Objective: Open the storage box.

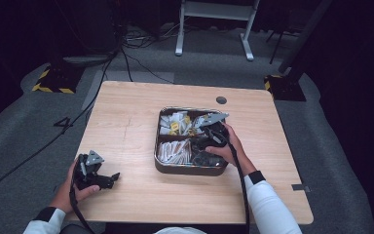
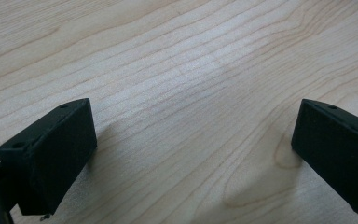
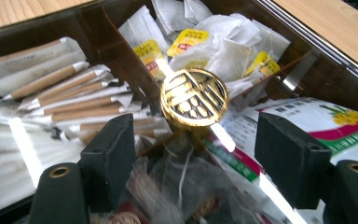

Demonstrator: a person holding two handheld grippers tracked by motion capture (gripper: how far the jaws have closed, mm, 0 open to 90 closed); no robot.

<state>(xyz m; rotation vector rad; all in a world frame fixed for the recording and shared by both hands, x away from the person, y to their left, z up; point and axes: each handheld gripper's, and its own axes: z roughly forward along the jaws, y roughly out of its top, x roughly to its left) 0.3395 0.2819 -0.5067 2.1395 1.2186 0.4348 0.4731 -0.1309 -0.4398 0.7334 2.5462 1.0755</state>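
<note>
A dark square tray [image 1: 161,165] with a metal rim sits just right of the middle of the wooden counter [image 1: 126,131], split by cross walls into four compartments. In the right gripper view a round brass knob [image 3: 194,97] stands where the dividers meet, and it sits directly ahead of the right gripper [image 3: 193,156], between the line of its jaws and the far compartments. Around the knob: paper-wrapped sticks [image 3: 70,100] at its 9 o'clock, tea bags with yellow tags [image 3: 223,51] at 12 to 1 o'clock, a white packet with red and green print [image 3: 317,121] at 3 o'clock, and mesh bags with strings [image 3: 177,182] at 6 o'clock, right under the jaws. The sticks lie with their long axes roughly running from 8 to 2 o'clock in that view, packed side by side.

The right gripper's jaws are spread wide above the near compartment and seem to hold nothing, though their tips are hard to make out against the clutter. The left gripper [image 1: 108,177] rests on the counter at the tray's 8 o'clock, well apart from it, jaws spread wide over bare wood.

A small dark round hole [image 1: 221,100] lies in the counter at the tray's 12 o'clock.
</note>
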